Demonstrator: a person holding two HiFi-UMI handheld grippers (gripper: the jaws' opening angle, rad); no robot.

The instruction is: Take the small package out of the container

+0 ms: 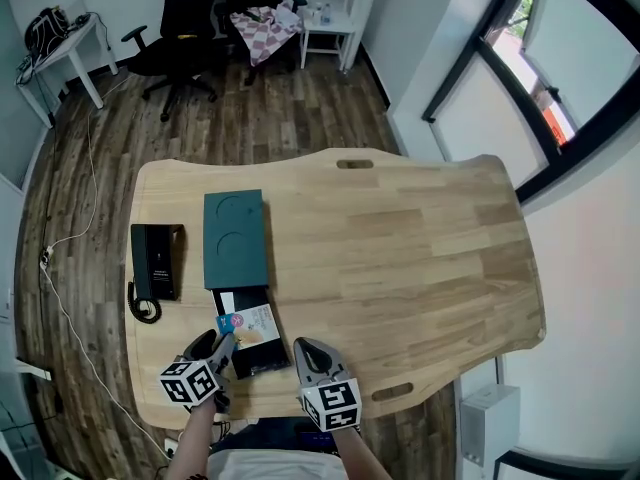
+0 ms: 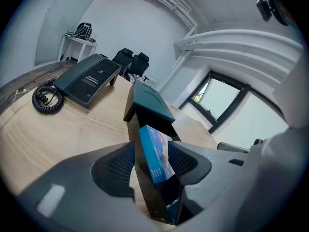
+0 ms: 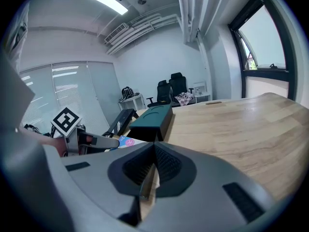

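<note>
A small blue and white package (image 1: 247, 325) lies in an open black container (image 1: 260, 361) near the table's front edge. In the left gripper view the package (image 2: 155, 154) stands on edge against the container's black wall (image 2: 149, 197). Both sit between the jaws of my left gripper (image 2: 152, 161), whose pads stand wide and do not visibly press. From the head view my left gripper (image 1: 222, 343) is at the container's left side. My right gripper (image 1: 303, 350) hovers just right of it, its jaws (image 3: 153, 166) shut on nothing. The package (image 3: 123, 141) also shows in the right gripper view.
The dark green lid (image 1: 234, 238) lies flat just beyond the container. A black desk phone (image 1: 156, 261) with a coiled cord (image 1: 143, 308) sits at the table's left. Bare wood (image 1: 420, 258) spreads to the right. Office chairs (image 1: 185, 28) stand on the floor behind.
</note>
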